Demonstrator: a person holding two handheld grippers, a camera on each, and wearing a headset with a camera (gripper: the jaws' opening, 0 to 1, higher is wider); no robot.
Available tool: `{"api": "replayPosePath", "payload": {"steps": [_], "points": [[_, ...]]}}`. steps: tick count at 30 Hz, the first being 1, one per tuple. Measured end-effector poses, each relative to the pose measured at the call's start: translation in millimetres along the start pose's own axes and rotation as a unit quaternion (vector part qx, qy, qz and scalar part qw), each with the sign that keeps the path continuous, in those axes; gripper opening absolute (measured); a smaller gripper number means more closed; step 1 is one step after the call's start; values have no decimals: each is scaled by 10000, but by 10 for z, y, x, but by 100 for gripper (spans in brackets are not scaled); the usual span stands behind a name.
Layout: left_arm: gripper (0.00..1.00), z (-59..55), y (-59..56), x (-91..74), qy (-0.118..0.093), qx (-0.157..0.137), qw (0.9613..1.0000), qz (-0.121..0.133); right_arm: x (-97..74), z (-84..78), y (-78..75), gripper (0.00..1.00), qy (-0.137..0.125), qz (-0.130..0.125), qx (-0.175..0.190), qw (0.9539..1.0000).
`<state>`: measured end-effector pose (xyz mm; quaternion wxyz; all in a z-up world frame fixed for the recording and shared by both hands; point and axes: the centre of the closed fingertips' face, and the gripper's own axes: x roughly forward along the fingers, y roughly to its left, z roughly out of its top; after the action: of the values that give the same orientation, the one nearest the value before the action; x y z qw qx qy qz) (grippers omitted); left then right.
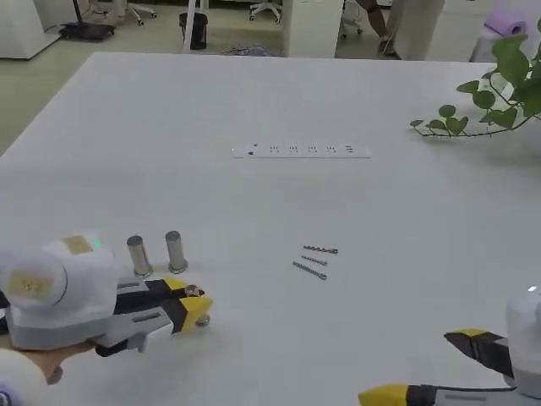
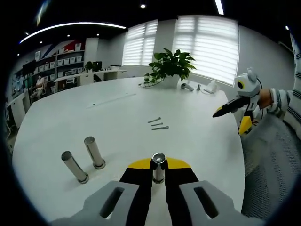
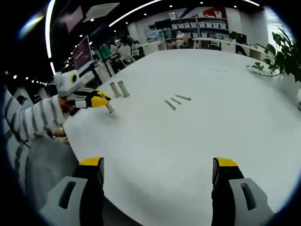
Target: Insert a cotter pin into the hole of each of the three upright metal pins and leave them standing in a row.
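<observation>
My left gripper [image 1: 196, 306] is at the near left of the white table, shut on a short metal pin [image 1: 193, 292]. That pin [image 2: 158, 165] stands between the yellow-tipped jaws of the left gripper [image 2: 158, 173]. Two more metal pins [image 1: 138, 255] [image 1: 175, 251] stand upright side by side just behind it. Three thin cotter pins [image 1: 314, 260] lie flat near the table's middle. My right gripper [image 1: 406, 366] hovers open at the near right, holding nothing. The right gripper [image 3: 158, 162] faces the cotter pins [image 3: 176, 101] and the left gripper [image 3: 96, 100].
A white power strip [image 1: 302, 150] lies across the table's middle, farther back. A leafy plant [image 1: 499, 85] leans in at the far right edge. Office chairs and desks stand beyond the table. A striped sleeve [image 3: 33, 120] is behind the left gripper.
</observation>
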<state>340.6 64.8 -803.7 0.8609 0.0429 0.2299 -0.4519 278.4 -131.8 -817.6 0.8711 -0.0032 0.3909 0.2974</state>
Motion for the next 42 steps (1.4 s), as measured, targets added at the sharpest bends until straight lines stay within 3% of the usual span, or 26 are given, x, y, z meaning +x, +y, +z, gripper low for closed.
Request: {"api": "replayPosePath", "payload": {"steps": [5,7,15,26,32,42], "points": [[7,6,-94,34,-15,116,9998,-131,5,4,19,97,-12,42,-2,10000],[7,-25,-146,54,48,330,9992,-213,6,7,34,97,-25,73,-10,10000],[7,-153,-223,142,238,622,9974,-281,35,-37,74,97,74,177,18,9998],[7,-190,-265,186,213,719,9966,-347,53,-67,103,97,152,243,-26,9996],[7,-243,-282,189,330,908,9946,-380,54,-79,117,97,192,259,-48,9995],[8,-236,-268,191,297,802,9957,-342,51,-84,131,97,212,279,-65,9994]]}}
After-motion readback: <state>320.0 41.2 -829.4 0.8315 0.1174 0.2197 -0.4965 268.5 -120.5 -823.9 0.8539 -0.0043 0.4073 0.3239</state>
